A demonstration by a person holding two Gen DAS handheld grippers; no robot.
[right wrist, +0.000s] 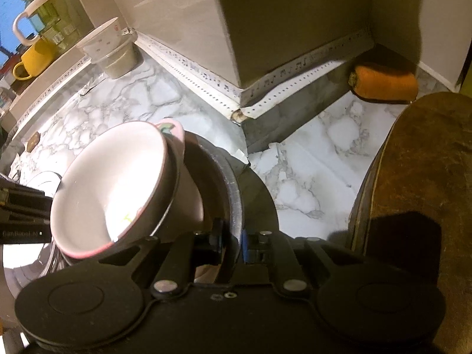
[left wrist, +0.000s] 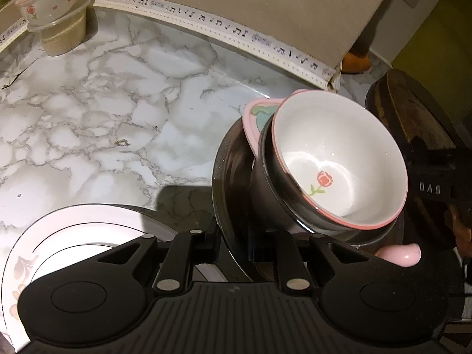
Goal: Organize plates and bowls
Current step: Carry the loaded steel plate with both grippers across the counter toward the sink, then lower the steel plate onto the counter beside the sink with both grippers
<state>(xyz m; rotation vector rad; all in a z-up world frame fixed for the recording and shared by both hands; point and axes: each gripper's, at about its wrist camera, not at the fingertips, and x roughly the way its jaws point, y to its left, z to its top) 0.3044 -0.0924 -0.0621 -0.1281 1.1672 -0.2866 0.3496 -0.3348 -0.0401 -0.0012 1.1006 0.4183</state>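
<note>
A wide steel bowl (left wrist: 233, 159) stands on the marble counter and holds a tilted stack. The stack is a pink dish (left wrist: 253, 121), a smaller steel bowl (left wrist: 265, 183) and a white bowl with a pink rim and a rose inside (left wrist: 339, 159). My left gripper (left wrist: 236, 239) is shut on the wide bowl's near rim. In the right wrist view my right gripper (right wrist: 231, 242) is shut on the same steel bowl's rim (right wrist: 233, 194), on the opposite side. There the white bowl (right wrist: 112, 183) leans to the left. A white floral plate (left wrist: 67, 236) lies under my left gripper.
Another rose bowl (left wrist: 50, 3) sits on a plastic container at the back left by the wall. A dark round wooden board (right wrist: 413, 177) lies to the right, an orange carrot-like item (right wrist: 383, 84) in the corner. A yellow mug (right wrist: 35, 59) and a glass jar (right wrist: 44, 8) stand on a ledge.
</note>
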